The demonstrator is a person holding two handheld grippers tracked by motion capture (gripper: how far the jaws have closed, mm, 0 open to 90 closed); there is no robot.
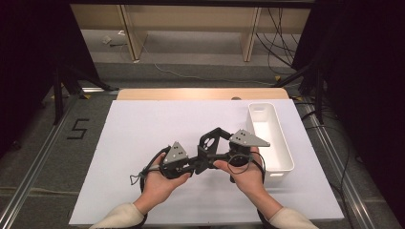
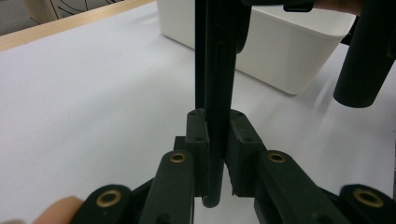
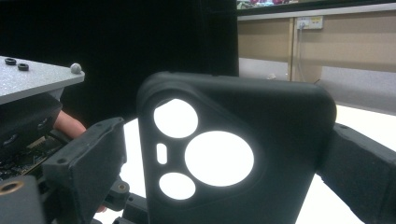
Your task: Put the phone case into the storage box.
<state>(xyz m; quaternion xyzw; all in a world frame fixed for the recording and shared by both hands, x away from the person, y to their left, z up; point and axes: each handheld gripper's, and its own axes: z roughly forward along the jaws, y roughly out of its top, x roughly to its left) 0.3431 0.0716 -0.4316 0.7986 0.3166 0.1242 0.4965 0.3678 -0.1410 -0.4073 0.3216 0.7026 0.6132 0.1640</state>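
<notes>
A black phone case (image 1: 210, 140) with round camera cut-outs is held up above the white mat between both hands. My left gripper (image 1: 195, 164) is shut on its lower edge; in the left gripper view the pads (image 2: 198, 140) pinch the thin case (image 2: 219, 70) edge-on. My right gripper (image 1: 217, 143) reaches in from the right and straddles the case's width. In the right gripper view the case (image 3: 233, 154) stands between the wide jaws; the right-hand pad (image 3: 359, 163) lies against it, and a sliver of light shows beside the left-hand pad (image 3: 88, 158).
A white rectangular bin (image 1: 282, 138) stands along the mat's right edge, just beyond my right hand, and it shows as a white wall (image 2: 280, 51) in the left gripper view. The white mat (image 1: 143, 129) covers the table; a wooden strip (image 1: 191, 93) runs along the back.
</notes>
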